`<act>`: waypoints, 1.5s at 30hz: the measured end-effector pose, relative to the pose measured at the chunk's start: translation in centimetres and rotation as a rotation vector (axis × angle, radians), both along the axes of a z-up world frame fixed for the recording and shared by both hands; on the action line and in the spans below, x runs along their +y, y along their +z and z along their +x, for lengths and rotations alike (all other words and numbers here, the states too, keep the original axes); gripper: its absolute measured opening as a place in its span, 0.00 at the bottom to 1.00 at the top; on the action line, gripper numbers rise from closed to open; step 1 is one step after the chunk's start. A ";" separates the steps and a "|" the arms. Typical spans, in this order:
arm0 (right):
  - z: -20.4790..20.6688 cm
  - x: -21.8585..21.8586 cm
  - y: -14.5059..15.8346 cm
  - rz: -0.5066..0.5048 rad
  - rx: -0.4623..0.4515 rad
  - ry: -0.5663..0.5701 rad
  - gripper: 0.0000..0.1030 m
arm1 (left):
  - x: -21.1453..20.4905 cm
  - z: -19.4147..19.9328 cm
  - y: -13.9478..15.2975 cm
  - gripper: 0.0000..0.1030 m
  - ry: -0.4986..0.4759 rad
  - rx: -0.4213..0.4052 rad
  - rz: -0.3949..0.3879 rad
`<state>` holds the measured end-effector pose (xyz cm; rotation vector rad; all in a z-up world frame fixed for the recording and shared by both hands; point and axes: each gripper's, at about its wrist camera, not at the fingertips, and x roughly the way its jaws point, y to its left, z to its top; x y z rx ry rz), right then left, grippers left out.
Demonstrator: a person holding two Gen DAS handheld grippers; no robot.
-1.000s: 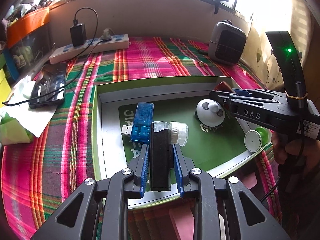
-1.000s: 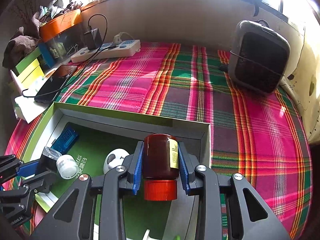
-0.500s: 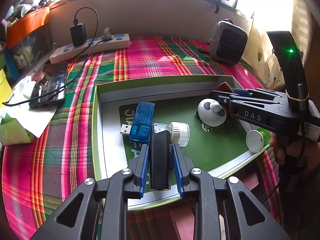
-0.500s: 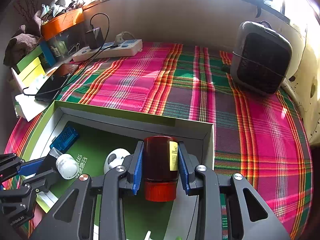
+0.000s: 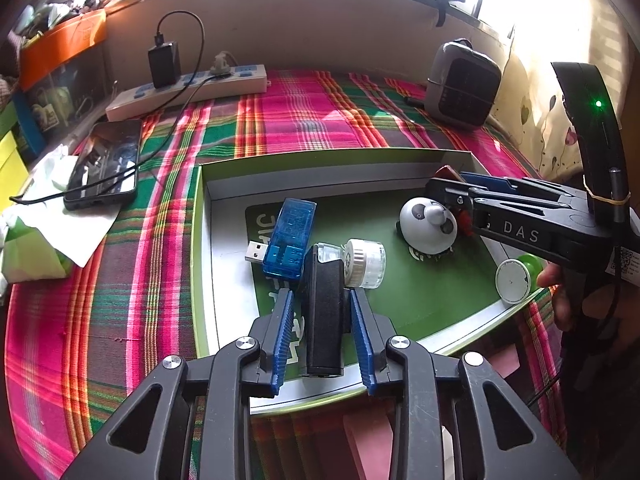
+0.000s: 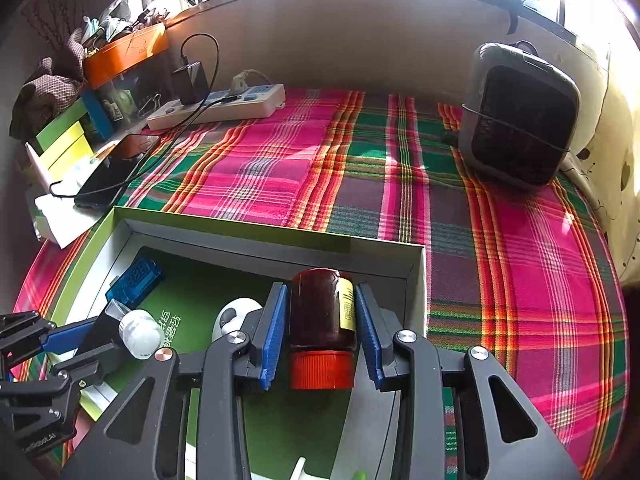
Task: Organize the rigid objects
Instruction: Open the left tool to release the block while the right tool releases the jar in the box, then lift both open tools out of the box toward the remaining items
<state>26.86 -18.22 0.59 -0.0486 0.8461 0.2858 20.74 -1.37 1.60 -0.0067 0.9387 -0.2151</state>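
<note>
The cloth (image 6: 280,168) is plaid in pink, green and orange. The box (image 5: 224,216) has a green rim and green floor (grey-white inner walls). The USB stick (image 5: 290,240) is translucent blue, the bottle (image 6: 322,312) dark red-brown with an orange-red cap (image 6: 322,370).

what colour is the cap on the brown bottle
Orange-red, ribbed cap on the brown bottle; clearest in the right wrist view.

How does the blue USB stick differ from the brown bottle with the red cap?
The blue USB stick is flat, boxy and translucent blue; the brown bottle is round, dark, red-capped. The stick lies free of any gripper; the bottle sits between the right gripper's opening jaws. Both are in the box.
</note>
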 end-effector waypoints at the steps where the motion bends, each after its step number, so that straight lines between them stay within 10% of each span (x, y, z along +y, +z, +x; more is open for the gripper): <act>1: -0.1 0.0 0.1 0.002 -0.003 0.002 0.40 | 0.0 -0.1 0.1 0.29 0.001 -0.004 0.001; 45: -13.1 -0.2 2.7 0.068 -0.071 -0.023 0.47 | 2.4 -8.8 3.0 0.35 0.049 -0.066 -0.080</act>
